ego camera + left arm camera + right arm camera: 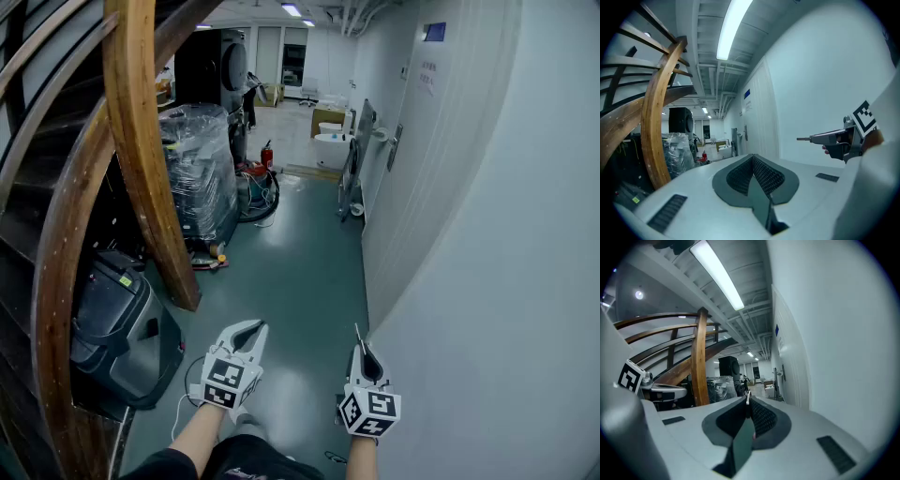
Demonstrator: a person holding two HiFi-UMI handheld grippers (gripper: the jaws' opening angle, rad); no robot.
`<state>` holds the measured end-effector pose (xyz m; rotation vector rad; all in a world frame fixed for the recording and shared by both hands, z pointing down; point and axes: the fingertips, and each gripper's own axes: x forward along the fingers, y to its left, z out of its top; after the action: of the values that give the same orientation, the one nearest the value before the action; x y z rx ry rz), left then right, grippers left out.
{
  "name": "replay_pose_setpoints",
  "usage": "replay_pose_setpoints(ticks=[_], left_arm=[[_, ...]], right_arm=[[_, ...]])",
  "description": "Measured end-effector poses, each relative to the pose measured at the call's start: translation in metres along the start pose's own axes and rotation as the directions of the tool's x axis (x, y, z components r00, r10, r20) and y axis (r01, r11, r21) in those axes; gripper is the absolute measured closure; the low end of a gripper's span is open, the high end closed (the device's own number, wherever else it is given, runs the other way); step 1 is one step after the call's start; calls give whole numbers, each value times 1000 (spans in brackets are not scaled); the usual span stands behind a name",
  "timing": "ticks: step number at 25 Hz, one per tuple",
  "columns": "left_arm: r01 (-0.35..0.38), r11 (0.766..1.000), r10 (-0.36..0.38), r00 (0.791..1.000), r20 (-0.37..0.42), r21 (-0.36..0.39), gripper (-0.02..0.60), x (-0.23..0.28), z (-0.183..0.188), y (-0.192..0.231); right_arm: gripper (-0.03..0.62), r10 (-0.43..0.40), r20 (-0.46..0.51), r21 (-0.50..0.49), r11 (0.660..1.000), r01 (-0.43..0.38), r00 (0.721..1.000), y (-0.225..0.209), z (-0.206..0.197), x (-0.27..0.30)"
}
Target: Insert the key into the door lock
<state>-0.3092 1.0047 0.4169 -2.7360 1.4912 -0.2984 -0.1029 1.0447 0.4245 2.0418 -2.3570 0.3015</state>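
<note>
My right gripper (360, 339) is shut on a thin metal key (357, 333), whose blade sticks out forward past the tips. In the right gripper view the key (748, 398) shows as a narrow strip pinched between the dark pads. The left gripper view has the right gripper (834, 138) from the side, level, with the key (803, 138) pointing along the corridor. My left gripper (255, 328) is beside it at the left, its jaws closed together with nothing between them (753, 157). The door handle and lock (396, 146) sit far ahead on the white right-hand wall, well away from both grippers.
A curved wooden stair rail (141, 150) rises at the left, with a black case (122, 328) under it. A plastic-wrapped stack (199, 169), a red extinguisher (267, 155) and cables stand further down the corridor. The white wall (506, 281) runs close along the right.
</note>
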Motion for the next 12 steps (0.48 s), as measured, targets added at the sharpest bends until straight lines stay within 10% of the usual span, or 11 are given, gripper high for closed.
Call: replay_pose_setpoints(ticks=[12], left_arm=[[15, 1000, -15, 1000, -12, 11, 568, 5, -2, -16]], right_arm=[[516, -6, 1, 12, 1000, 6, 1000, -11, -2, -4]])
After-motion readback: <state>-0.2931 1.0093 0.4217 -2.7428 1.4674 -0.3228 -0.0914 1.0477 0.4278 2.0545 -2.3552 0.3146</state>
